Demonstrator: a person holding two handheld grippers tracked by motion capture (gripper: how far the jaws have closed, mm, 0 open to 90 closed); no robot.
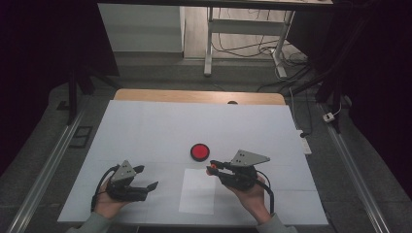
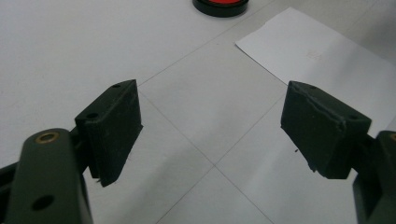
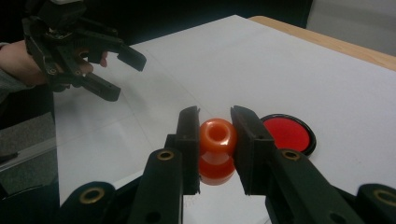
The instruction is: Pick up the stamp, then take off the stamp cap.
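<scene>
My right gripper (image 3: 215, 122) is shut on a small orange spool (image 3: 217, 149) with a hole in its top, both pads pressing its sides. In the high view the right gripper (image 1: 213, 167) holds the spool (image 1: 211, 171) just above the top right corner of a white paper sheet (image 1: 198, 191). A red disc with a black rim (image 1: 199, 152) lies flat beyond the sheet, and the red disc (image 3: 286, 133) sits just right of the right jaw. My left gripper (image 1: 148, 176) hovers left of the sheet, jaws wide open and empty (image 2: 215, 126).
A white cover (image 1: 145, 131) spreads over the wooden table (image 1: 199, 96). In the left gripper view the paper sheet (image 2: 322, 51) and the red disc (image 2: 220, 4) lie ahead. The left gripper (image 3: 125, 77) and its hand show far off at upper left. Desk legs and cables stand beyond.
</scene>
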